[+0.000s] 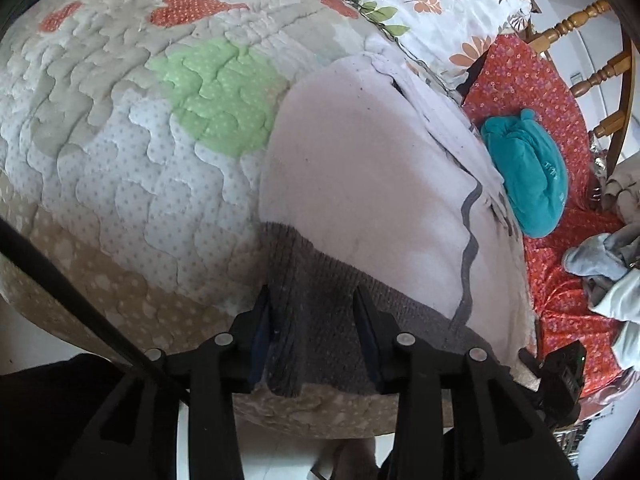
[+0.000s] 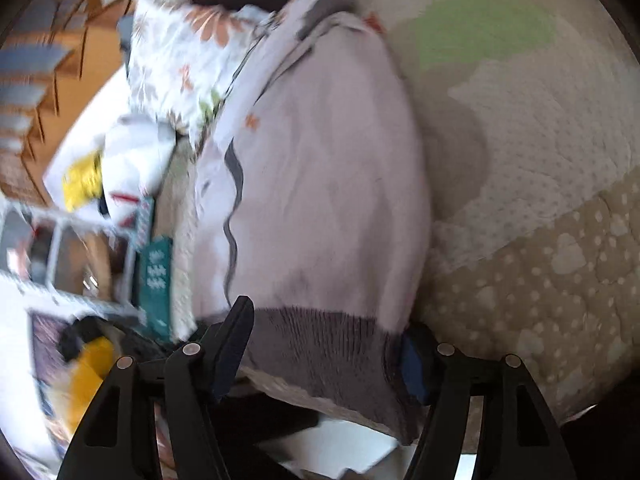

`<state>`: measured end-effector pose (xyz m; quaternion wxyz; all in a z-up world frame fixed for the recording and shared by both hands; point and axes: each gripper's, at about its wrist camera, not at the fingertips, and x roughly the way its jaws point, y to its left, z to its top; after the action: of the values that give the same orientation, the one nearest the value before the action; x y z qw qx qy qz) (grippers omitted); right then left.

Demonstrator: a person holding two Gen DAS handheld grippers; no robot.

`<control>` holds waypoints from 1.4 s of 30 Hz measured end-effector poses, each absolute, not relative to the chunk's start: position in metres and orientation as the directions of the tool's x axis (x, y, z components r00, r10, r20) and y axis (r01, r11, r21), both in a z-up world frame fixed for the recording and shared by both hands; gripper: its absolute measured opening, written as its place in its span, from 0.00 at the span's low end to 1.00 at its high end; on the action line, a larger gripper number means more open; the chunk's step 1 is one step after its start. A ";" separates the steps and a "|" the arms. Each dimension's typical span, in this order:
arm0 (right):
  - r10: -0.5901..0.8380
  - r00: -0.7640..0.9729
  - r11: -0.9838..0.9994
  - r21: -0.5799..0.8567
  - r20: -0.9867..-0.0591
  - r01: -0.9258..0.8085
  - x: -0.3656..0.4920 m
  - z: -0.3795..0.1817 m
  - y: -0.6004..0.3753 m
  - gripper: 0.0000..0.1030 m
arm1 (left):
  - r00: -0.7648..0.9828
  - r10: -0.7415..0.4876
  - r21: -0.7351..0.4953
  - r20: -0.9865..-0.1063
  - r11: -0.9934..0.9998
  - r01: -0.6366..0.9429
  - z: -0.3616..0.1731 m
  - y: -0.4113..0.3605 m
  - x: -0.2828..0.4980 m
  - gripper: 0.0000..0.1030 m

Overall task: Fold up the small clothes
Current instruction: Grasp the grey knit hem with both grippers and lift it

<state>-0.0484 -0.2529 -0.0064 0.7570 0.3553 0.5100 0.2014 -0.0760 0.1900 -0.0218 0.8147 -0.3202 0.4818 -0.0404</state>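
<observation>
Both my grippers at the grey waistband, fold barely begun

The pale garment (image 1: 360, 152) lies flat on the quilt (image 1: 120, 128). My left gripper (image 1: 316, 332) straddles its ribbed grey band (image 1: 320, 280), pads not clearly pinching; my right gripper (image 2: 328, 344) spans the band too, grip uncertain. A teal piece (image 1: 528, 176) sits bundled at three o'clock. No containers visible.

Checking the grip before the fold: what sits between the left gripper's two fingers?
The garment's grey ribbed waistband lies between the left gripper's fingers, over the quilt's edge; the left wrist view shows it.
</observation>
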 end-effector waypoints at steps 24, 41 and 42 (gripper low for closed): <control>0.540 0.391 0.782 0.616 -0.745 0.094 -0.108 0.015 -0.299 0.06 | 0.509 -0.264 -0.394 -0.820 0.904 -0.165 0.007 0.143 -0.140 0.06; 0.525 0.386 0.814 0.580 -0.759 0.032 -0.071 0.044 -0.282 0.06 | 0.538 -0.335 -0.517 -0.773 0.825 -0.229 0.023 0.165 -0.099 0.06; 0.528 0.395 0.810 0.586 -0.752 0.031 -0.061 0.050 -0.281 0.06 | 0.549 -0.339 -0.529 -0.764 0.816 -0.232 0.029 0.170 -0.088 0.06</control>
<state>-0.0611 -0.2814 0.0499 0.7918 0.2654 0.5273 0.1569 -0.0881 0.1701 0.0287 0.8268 -0.3017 0.4736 -0.0322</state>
